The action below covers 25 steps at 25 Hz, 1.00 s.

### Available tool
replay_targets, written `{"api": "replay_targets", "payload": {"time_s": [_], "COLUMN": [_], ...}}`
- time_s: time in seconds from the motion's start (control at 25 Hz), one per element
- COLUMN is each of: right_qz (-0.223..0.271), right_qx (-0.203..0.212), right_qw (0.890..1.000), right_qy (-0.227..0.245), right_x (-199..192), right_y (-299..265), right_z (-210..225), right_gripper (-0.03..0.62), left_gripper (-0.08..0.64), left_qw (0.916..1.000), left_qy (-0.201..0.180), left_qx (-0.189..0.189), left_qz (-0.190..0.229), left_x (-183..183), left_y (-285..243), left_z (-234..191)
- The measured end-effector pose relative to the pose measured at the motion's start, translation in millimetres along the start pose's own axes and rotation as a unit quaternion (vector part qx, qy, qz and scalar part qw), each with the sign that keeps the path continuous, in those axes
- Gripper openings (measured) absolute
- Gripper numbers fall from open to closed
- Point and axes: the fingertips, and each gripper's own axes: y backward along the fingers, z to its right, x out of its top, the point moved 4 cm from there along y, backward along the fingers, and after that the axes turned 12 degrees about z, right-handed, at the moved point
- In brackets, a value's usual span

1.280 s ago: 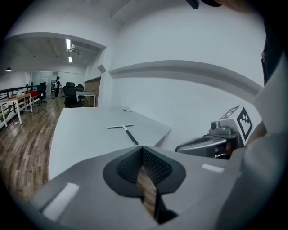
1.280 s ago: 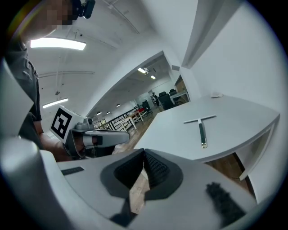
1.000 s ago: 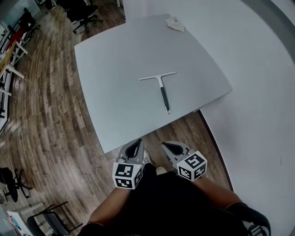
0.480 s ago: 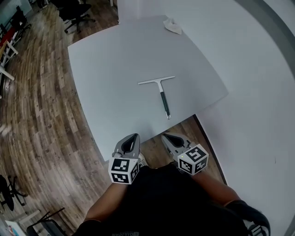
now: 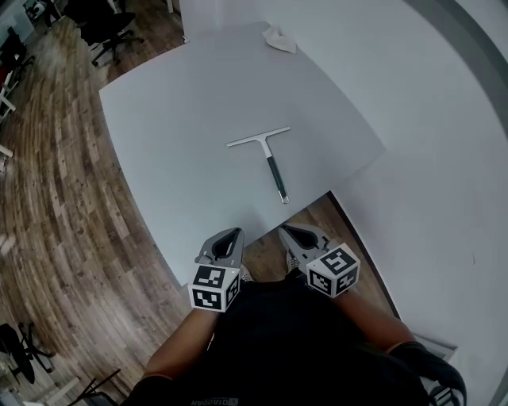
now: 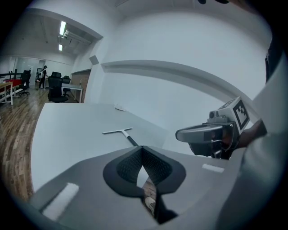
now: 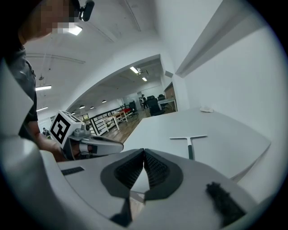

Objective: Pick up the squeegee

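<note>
The squeegee (image 5: 267,157) lies flat on the grey table (image 5: 175,151), its thin blade toward the far side and its dark handle toward the near edge. It also shows as a small T shape, the squeegee (image 6: 120,133) in the left gripper view and the squeegee (image 7: 189,141) in the right gripper view. My left gripper (image 5: 231,235) and right gripper (image 5: 289,232) hang side by side at the table's near edge, well short of the squeegee. Both are shut with nothing between the jaws.
A crumpled white cloth (image 5: 279,38) lies at the table's far corner. A white wall (image 5: 444,119) runs along the table's right side. Wood floor (image 5: 55,206) spreads to the left, with office chairs (image 5: 99,24) beyond the table.
Both grippers have come a little closer to the table's near edge. The table and squeegee have shifted left in the head view.
</note>
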Motion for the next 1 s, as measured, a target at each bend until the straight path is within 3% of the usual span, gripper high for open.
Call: {"api": "replay_targets", "payload": {"time_s": [0.28,0.64,0.84,1.0], "right_qz": [-0.018,-0.039,-0.042,-0.038], "right_qx": [0.015,0.092,0.131,0.158], "right_qw": [1.0,0.994,0.99,0.986], "right_qy": [0.016,0.042,0.045,0.042], "right_x": [5.3,6.2,17.1,20.0], "right_y": [6.3,-10.5,-23.1,-35.0], "right_z": [11.0,36.4,69.7,93.4], "right_gripper": [0.006,0.006,0.006,0.006], "left_gripper": [0.006,0.006,0.006,0.006], "left_qw": [0.9996,0.9966,0.9902,0.9881], "left_qy": [0.012,0.019,0.033,0.03], "left_qx": [0.017,0.076,0.129,0.143], "left_qz": [0.018,0.026,0.044,0.048], "left_x": [5.1,-2.9,6.6,9.2], "left_y": [-10.4,-24.5,-50.3,-76.7], "left_z": [6.5,13.2,12.7,19.4]}}
